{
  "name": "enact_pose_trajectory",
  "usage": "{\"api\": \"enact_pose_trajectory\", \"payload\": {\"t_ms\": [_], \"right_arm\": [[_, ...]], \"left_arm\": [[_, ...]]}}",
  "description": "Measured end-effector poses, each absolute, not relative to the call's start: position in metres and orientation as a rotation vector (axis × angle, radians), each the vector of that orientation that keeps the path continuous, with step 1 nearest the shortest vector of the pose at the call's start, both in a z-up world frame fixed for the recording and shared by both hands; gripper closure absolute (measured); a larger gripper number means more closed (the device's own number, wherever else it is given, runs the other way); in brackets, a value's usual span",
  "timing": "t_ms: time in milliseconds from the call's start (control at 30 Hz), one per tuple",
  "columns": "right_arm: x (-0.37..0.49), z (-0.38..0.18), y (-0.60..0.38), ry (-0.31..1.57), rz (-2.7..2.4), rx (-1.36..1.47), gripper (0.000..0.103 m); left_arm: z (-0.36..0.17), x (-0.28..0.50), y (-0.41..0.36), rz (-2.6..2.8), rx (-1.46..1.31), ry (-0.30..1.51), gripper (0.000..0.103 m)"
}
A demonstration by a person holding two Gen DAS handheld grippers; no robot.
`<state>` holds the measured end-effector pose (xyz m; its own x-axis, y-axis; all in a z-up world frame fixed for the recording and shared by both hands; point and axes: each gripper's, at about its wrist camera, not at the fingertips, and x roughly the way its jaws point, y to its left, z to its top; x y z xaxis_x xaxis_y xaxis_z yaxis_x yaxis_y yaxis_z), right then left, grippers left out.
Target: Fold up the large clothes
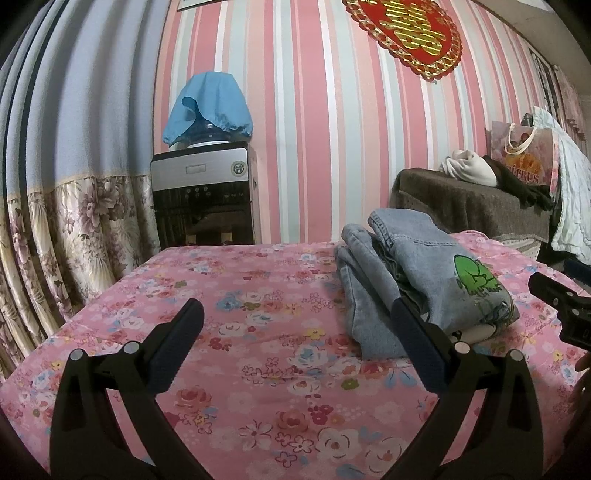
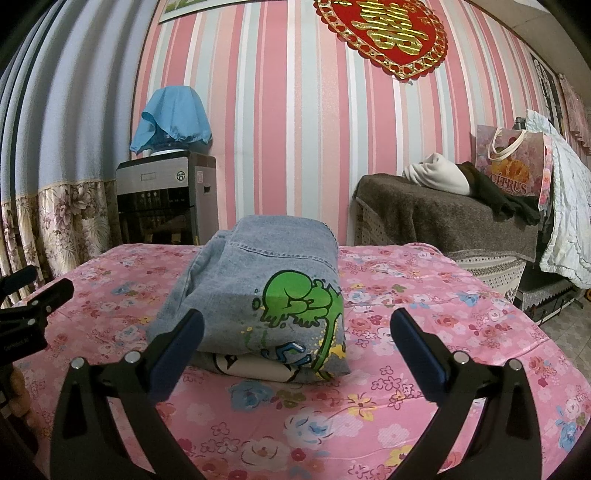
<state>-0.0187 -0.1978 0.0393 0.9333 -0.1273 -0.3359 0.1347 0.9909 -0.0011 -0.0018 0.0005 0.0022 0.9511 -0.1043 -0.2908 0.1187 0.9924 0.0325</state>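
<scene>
- My left gripper (image 1: pixel 295 325) and right gripper (image 2: pixel 295 332) both gape empty, just short of the folded jeans (image 2: pixel 266 291) on the floral bedspread (image 2: pixel 424 321).
- A careless nudge could topple the loosely stacked bundle, undoing the folds.

Jeans (image 2: pixel 258 266): light blue denim, green cartoon print with black outline, yellow and blue splashes near hem.
Bed sheet (image 2: pixel 424 314): pink, floral in white, blue, yellow, red.
Wall (image 2: pixel 295 129): vertical stripes, pink, white, pale grey-green.
Wall ornament (image 2: pixel 384 33): red with gold.
Curtain (image 1: pixel 74 110): blue-grey above, beige floral below.
Cloth on water dispenser (image 1: pixel 208 107): bright blue.
Blanket (image 2: pixel 443 218): brown.
Hand-held gripper pads (image 2: pixel 417 354): dark blue, frame black.
</scene>
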Motion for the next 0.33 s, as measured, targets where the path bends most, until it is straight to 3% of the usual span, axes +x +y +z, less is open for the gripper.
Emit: {"api": "enact_pose_trajectory", "payload": {"t_ms": [333], "right_arm": [[-0.0185, 0.0394, -0.1981, 0.342, -0.133, 0.022, 0.002]], "left_arm": [[0.0027, -0.0006, 0.0061, -0.137, 0.062, 0.3, 0.003]]}}
